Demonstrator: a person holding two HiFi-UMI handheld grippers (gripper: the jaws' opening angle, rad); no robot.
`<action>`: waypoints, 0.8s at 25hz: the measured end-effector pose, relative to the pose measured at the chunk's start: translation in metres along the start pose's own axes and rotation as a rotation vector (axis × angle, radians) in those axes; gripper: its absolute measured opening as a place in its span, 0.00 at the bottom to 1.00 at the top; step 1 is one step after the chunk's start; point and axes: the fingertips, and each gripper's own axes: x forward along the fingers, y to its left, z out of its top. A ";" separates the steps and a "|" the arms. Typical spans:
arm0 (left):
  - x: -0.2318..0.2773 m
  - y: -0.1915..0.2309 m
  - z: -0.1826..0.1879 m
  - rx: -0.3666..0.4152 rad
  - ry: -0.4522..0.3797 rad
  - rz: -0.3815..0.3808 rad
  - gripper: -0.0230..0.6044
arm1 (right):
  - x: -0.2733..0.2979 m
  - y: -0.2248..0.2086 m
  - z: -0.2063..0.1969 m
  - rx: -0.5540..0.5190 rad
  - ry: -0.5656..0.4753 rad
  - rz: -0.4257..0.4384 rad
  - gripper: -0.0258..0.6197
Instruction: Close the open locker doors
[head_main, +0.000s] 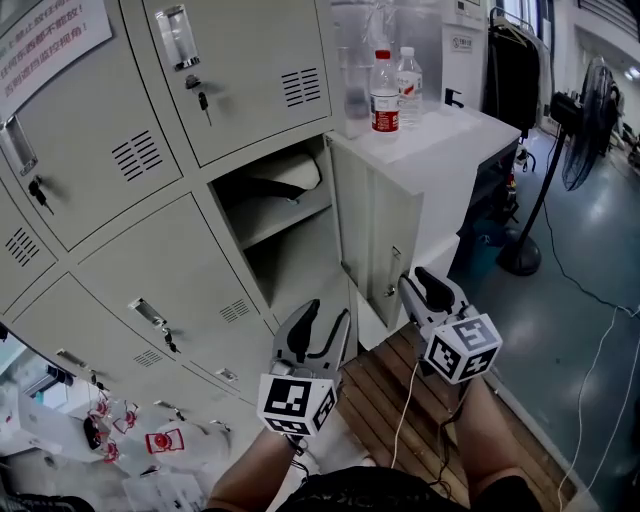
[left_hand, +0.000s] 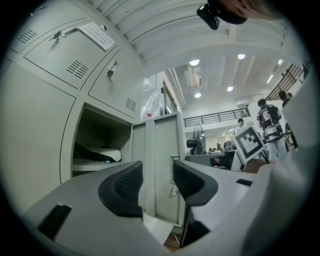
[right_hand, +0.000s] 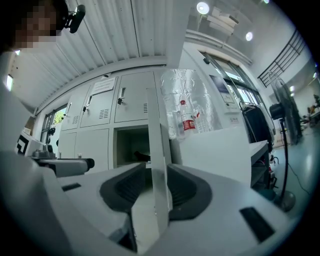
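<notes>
One locker door (head_main: 375, 225) stands swung out from the grey locker bank, baring its compartment (head_main: 285, 230) with a shelf and a pale bundle (head_main: 290, 172) on it. My right gripper (head_main: 415, 287) is at the door's free edge by the latch. In the right gripper view the door edge (right_hand: 159, 150) runs up between the pads, and the right gripper (right_hand: 157, 187) is shut on it. My left gripper (head_main: 322, 325) hangs lower left, below the compartment, open and empty. In the left gripper view the left gripper (left_hand: 157, 182) faces the door (left_hand: 162, 170) from a distance.
A white cabinet (head_main: 460, 150) stands just behind the door, with a red-labelled bottle (head_main: 385, 95) and a clear bottle (head_main: 408, 78) on top. Closed lockers with keys (head_main: 150, 290) fill the left. A floor fan (head_main: 580, 130) is at right, wooden slats (head_main: 390, 400) underfoot.
</notes>
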 end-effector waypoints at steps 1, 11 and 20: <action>0.000 0.002 -0.001 -0.005 0.005 0.001 0.33 | 0.003 -0.001 -0.002 0.003 0.003 0.000 0.23; -0.001 0.015 -0.010 -0.017 0.031 0.006 0.33 | 0.021 -0.005 -0.011 -0.005 0.030 -0.026 0.23; -0.007 0.026 -0.013 -0.027 0.036 0.008 0.33 | 0.024 0.009 -0.015 -0.035 0.031 -0.024 0.19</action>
